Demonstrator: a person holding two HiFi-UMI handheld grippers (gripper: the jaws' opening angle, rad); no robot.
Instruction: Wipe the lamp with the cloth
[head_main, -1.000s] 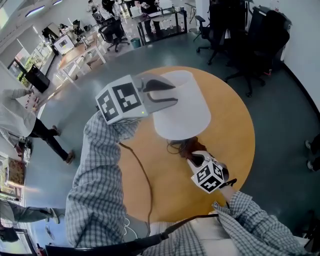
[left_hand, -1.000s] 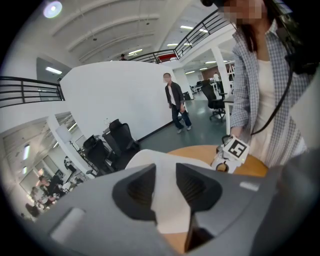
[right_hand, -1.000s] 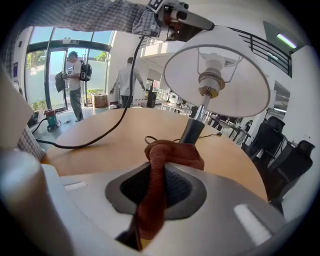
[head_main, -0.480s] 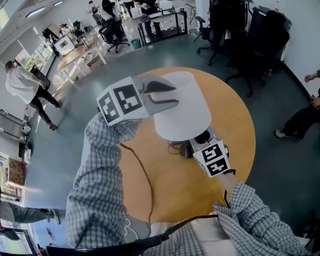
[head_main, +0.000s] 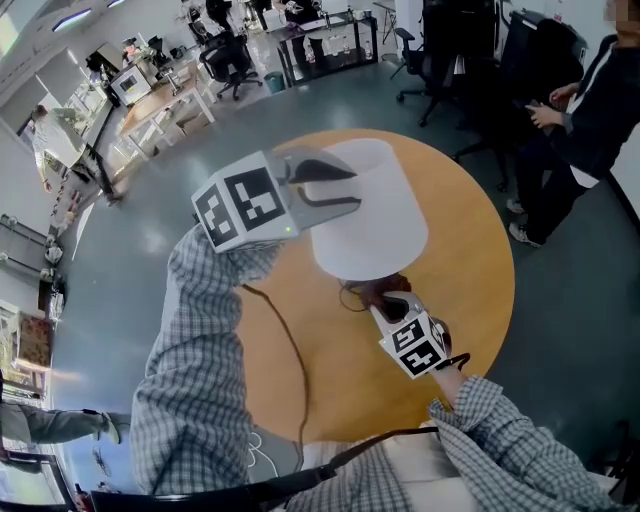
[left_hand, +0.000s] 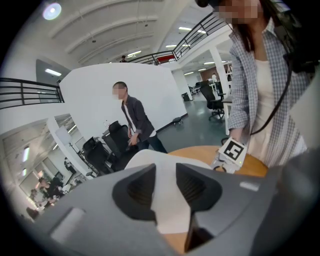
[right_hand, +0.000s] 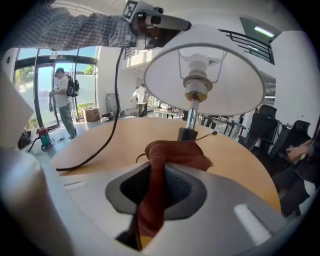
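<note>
Office floor (head_main: 130, 230), round table (head_main: 345, 390), left gripper (head_main: 350, 188) pinching lamp (head_main: 375, 215), right gripper (head_main: 388, 302) clamping cloth (right_hand: 175, 152)

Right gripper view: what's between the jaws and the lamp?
Only the cloth that the right gripper grips, bunched before the lamp stem, per that view.
</note>
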